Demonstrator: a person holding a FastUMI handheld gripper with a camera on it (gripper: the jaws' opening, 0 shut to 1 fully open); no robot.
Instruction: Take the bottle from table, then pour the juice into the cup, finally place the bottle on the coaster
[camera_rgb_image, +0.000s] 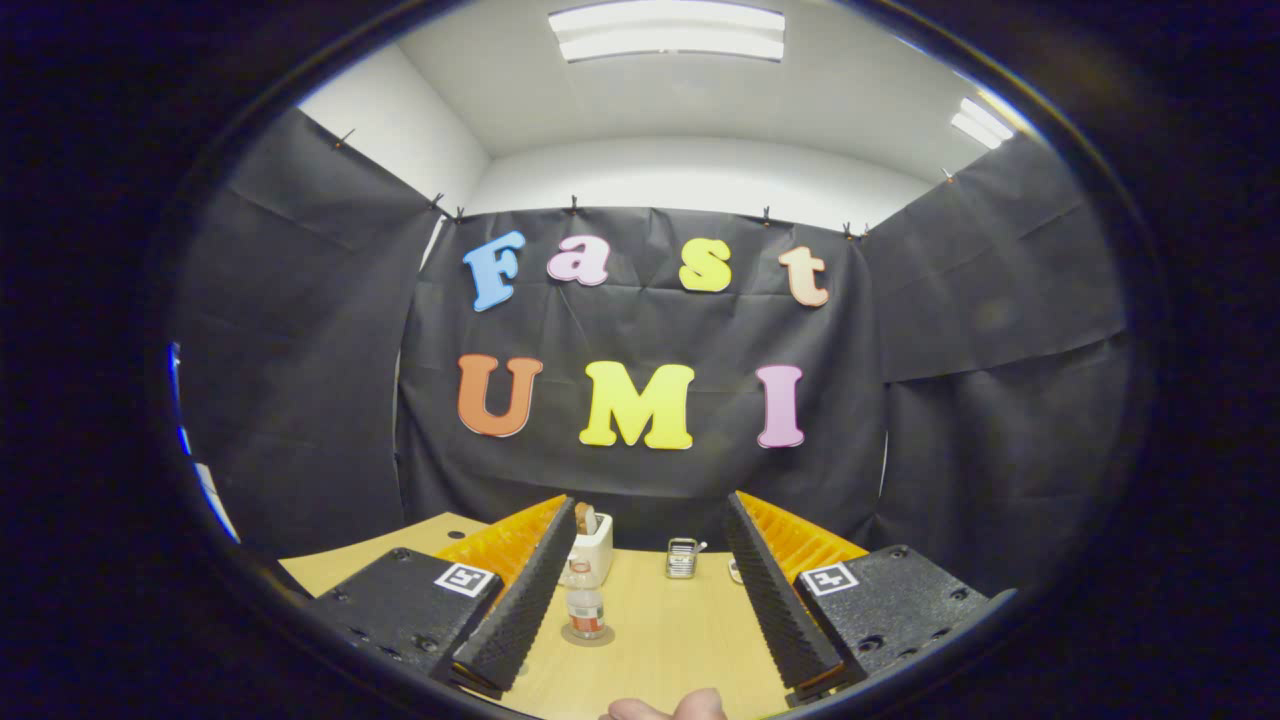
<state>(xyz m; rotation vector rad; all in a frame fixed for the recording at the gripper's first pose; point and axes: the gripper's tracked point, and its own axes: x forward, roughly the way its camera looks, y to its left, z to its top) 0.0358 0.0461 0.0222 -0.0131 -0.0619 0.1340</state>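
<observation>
1. Bottle and where it is: it stands upright on the table, squarely on a round coaster, close beside my left finger and apart from my right one. That is the spot the task wants it on at the end. Whether the task put it there, I cannot tell from this.

2. My gripper is spread wide and grasps nothing. Neither finger presses on the bottle. I judge the wide gap suits either closing in around a bottle or backing off one.

3. The cup, a small metallic one as far as I can make out, sits farther back on the table between my fingers, well apart from the bottle. Its inside is too small and far to show any juice.

4. A white toaster-like box stands just behind the bottle, near my left fingertip, with something poking out of its top. A small pale thing peeks out by my right finger, and I cannot name it.

5. A tip of my own hand shows at the near edge of the table, where I grip the handle.

6. My judgement of the stage: this layout fits a bottle waiting to be lifted for pouring, and equally one set down after pouring. With the cup's contents hidden, nothing settles which.
</observation>
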